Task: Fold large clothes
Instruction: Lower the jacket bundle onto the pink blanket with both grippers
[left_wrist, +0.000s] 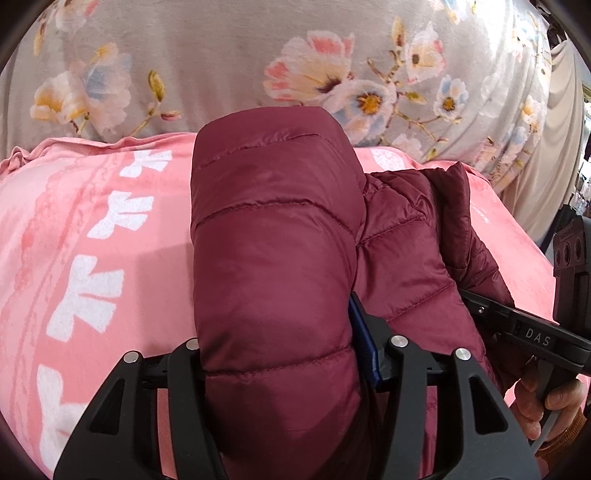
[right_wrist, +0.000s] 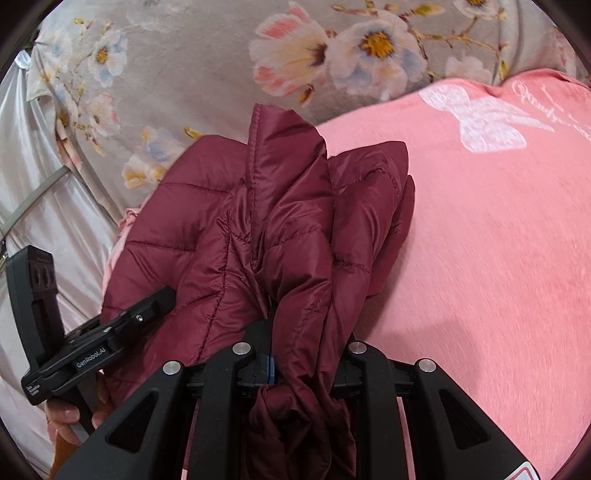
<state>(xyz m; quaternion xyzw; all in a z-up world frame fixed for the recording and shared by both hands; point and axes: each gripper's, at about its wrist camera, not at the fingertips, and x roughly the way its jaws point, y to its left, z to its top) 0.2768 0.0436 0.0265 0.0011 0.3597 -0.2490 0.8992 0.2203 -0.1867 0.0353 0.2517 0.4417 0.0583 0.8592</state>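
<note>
— Left gripper (left_wrist: 284, 369)?
— Clamping a thick quilted roll of the maroon puffer jacket (left_wrist: 273, 258), lying on the pink blanket (left_wrist: 92, 240).
— Right gripper (right_wrist: 295, 363)?
— Pinching bunched jacket fabric; floral bedding (right_wrist: 184, 74) lying behind.

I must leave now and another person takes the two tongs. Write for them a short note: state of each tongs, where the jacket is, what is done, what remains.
Left tongs: shut on a thick padded roll of the maroon puffer jacket.
Right tongs: shut on a thinner, bunched part of the same jacket.
Jacket: gathered in a heap between both tongs, on the pink blanket; floral bedding lies behind.
Done: both grips taken; the jacket looks partly doubled over.
Left: lay it flat, finish the folds, release.
</note>
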